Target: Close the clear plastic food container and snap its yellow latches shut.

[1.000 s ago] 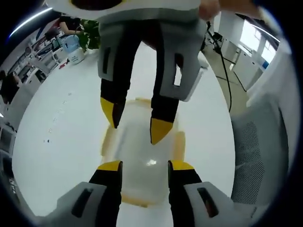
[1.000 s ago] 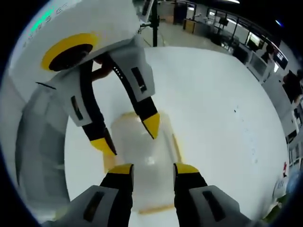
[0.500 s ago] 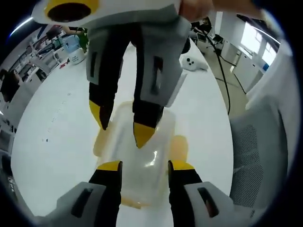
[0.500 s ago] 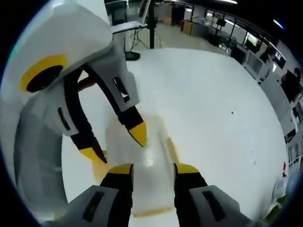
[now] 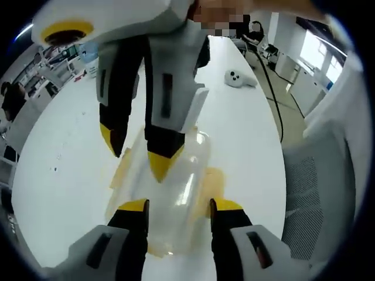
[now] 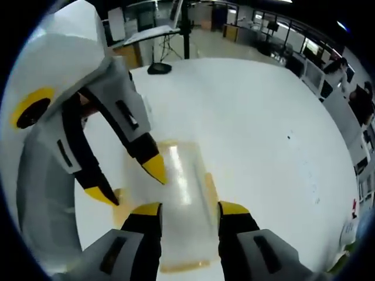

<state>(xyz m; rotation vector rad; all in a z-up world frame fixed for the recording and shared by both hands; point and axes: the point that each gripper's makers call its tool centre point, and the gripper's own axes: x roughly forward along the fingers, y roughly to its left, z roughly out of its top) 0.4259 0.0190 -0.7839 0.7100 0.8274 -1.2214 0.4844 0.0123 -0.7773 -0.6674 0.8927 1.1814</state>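
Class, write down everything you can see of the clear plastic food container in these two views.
The clear plastic food container is a see-through rectangular box with rounded corners and yellow latches along its sides. It sits on the white table, between the open jaws of both grippers, which reach over it from opposite ends. Whether they touch it, or the latches are snapped, cannot be told.

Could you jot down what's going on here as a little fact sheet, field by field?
Setting: large white table
Main object: clear plastic food container with yellow latches, lying on the table
Left gripper: jaws open, straddling the container
Right gripper: jaws open, straddling the container from the opposite end
Latch state: cannot tell
Other items: small white device and grey mesh chair nearby
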